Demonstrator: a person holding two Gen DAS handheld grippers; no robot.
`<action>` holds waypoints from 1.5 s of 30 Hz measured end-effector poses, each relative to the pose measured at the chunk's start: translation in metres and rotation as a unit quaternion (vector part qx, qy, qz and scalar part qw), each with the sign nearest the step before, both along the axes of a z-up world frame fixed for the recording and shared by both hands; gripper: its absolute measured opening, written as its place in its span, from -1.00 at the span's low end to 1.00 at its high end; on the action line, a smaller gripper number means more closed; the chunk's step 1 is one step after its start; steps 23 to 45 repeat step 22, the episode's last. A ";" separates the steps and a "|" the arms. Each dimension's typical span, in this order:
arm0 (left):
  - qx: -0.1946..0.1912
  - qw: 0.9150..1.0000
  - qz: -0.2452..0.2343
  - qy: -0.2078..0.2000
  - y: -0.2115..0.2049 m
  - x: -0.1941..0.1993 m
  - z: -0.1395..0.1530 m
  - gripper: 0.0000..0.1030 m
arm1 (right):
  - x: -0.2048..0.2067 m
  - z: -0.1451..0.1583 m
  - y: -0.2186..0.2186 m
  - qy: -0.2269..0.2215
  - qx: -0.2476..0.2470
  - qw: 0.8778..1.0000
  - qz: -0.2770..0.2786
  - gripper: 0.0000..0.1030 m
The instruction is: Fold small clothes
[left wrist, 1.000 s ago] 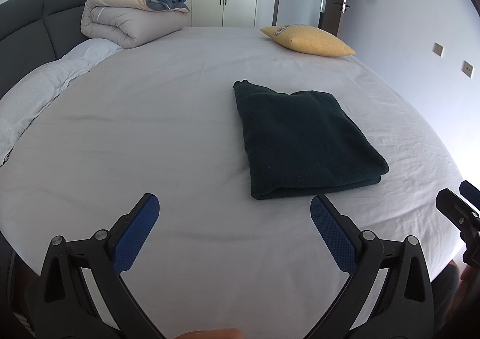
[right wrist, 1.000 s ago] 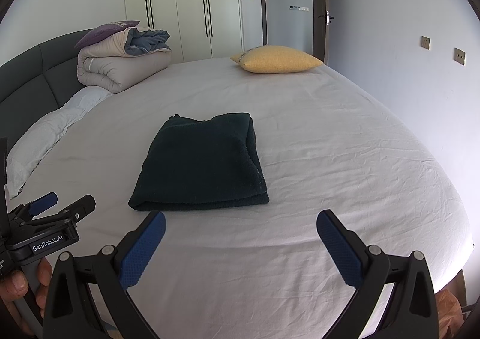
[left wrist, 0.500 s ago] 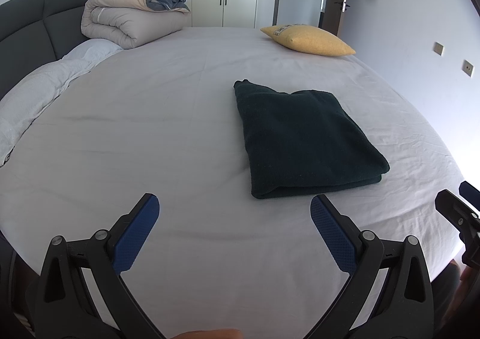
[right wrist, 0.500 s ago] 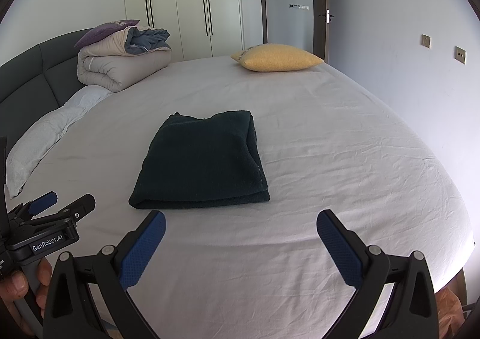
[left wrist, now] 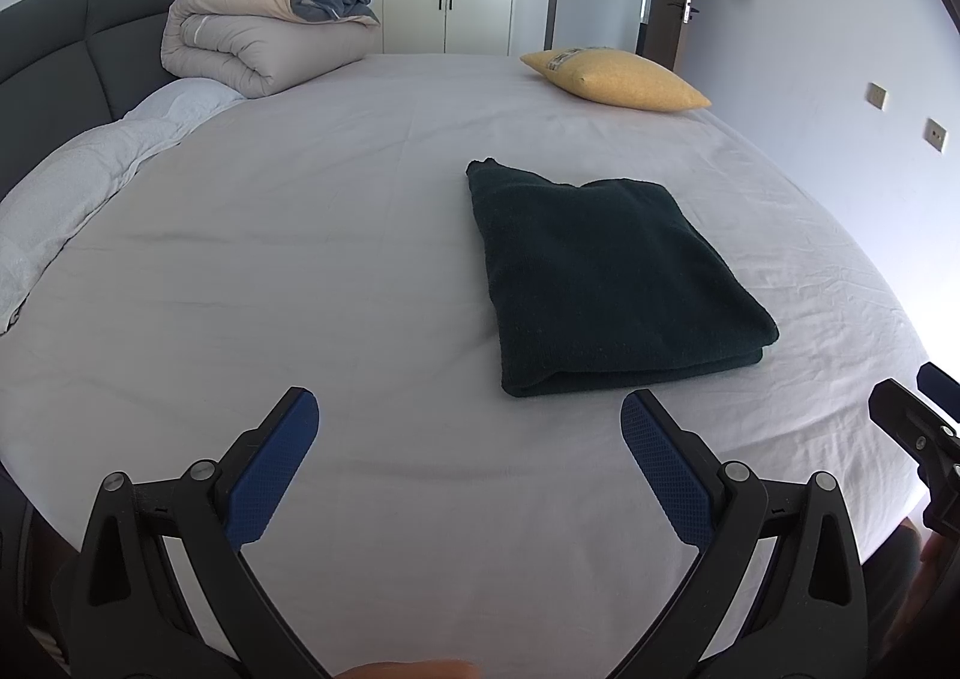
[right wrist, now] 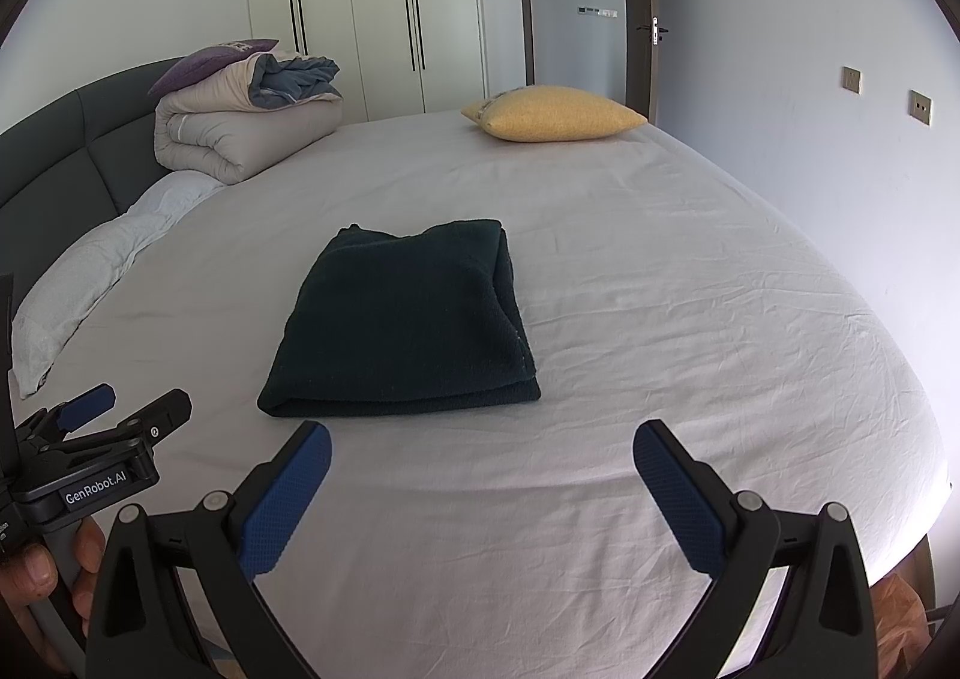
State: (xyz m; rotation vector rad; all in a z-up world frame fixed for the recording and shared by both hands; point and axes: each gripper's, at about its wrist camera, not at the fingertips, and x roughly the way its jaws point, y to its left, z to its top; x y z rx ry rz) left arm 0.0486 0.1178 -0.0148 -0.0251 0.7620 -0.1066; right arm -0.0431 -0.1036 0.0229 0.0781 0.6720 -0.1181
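Left tongs [left wrist: 469, 415] and right tongs [right wrist: 482, 448], both spread apart and holding nothing, hover over the near edge of a bed [right wrist: 690, 319]. Just beyond them a dark green garment [right wrist: 408, 325] lies folded mid-mattress; a yellow pillow [right wrist: 555, 113] sits farther back.

Dark green garment [left wrist: 606, 271], folded flat (neat rectangle), mid-bed

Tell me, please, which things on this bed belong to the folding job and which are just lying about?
Part of the job:
- dark green folded garment
- left claw, open
- right claw, open

Just lying about:
- yellow pillow
- rolled beige duvet
- purple cushion on top of it
- white pillow by the headboard
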 end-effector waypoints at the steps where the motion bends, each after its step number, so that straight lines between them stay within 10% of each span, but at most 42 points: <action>1: 0.000 1.000 0.000 0.000 0.000 0.000 0.000 1.00 | 0.000 0.000 0.000 0.000 0.000 1.000 0.000 1.00; 45: 0.006 1.000 -0.003 -0.001 -0.001 -0.001 -0.004 1.00 | -0.003 -0.005 -0.002 0.005 0.006 1.000 0.003 1.00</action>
